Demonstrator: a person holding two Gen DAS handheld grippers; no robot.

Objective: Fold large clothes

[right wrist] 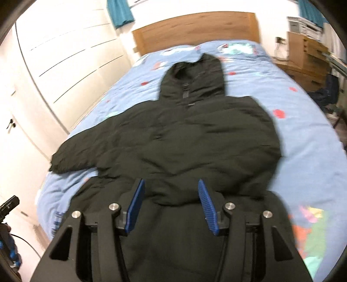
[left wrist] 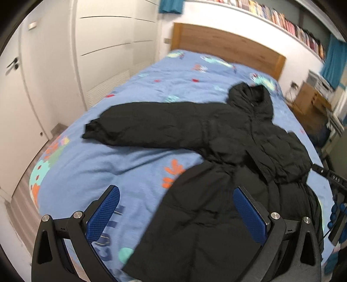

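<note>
A large black hooded puffer coat (left wrist: pixel 227 151) lies face up on the blue patterned bed cover (left wrist: pixel 130 158). Its hood (left wrist: pixel 251 97) points to the headboard. One sleeve (left wrist: pixel 134 125) is stretched out to the left; the other side is folded over the body. My left gripper (left wrist: pixel 175 195) is open and empty, above the coat's lower left edge. In the right wrist view the coat (right wrist: pixel 186 138) fills the middle, and my right gripper (right wrist: pixel 171 184) is open and empty just above the coat's waist. The right gripper also shows at the left wrist view's right edge (left wrist: pixel 334 184).
A wooden headboard (left wrist: pixel 227 45) stands at the far end of the bed. White wardrobe doors (left wrist: pixel 65 65) line the left side. A wooden desk (right wrist: pixel 303 52) and a dark chair (right wrist: pixel 327 91) stand to the right. A shelf of books (left wrist: pixel 282 17) runs along the wall.
</note>
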